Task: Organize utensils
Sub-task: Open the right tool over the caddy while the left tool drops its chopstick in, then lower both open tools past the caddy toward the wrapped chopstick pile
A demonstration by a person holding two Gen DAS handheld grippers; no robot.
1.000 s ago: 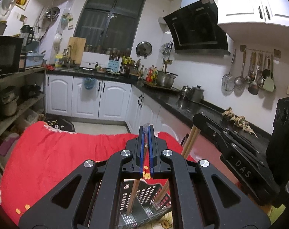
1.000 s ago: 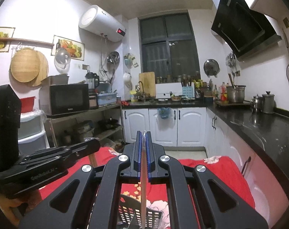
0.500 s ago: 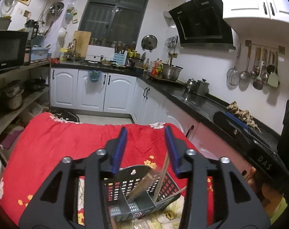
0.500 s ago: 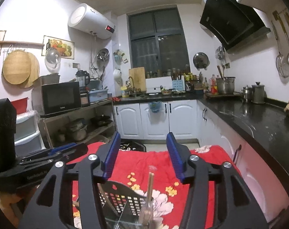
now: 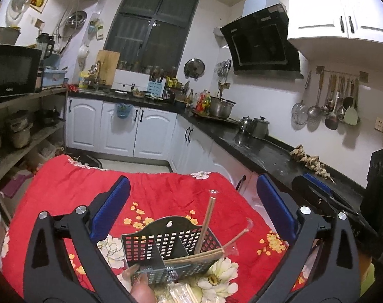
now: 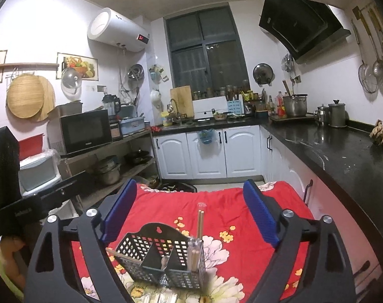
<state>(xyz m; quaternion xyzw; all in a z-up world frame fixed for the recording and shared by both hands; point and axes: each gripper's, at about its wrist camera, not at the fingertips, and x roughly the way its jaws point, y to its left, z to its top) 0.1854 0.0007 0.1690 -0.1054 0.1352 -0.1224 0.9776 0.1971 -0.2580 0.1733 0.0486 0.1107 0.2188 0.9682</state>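
Left view only, fingertip [image 5: 141, 290] below basket [image 5: 166, 247]

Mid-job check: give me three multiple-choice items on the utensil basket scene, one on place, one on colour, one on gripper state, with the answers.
1. Where does the black basket stand?
A. on the red floral cloth
B. on the black counter
C. on the shelf

2. What colour are the gripper pads?
A. red
B. blue
C. white

3. How does the right gripper stand?
A. shut on chopsticks
B. open, nothing between the pads
C. shut and empty

Answers:
1. A, the cloth shows all round the basket.
2. B, both pads are blue.
3. B, its jaws have just been opening, and the wrapped chopsticks stand in the basket, clear of the pads.
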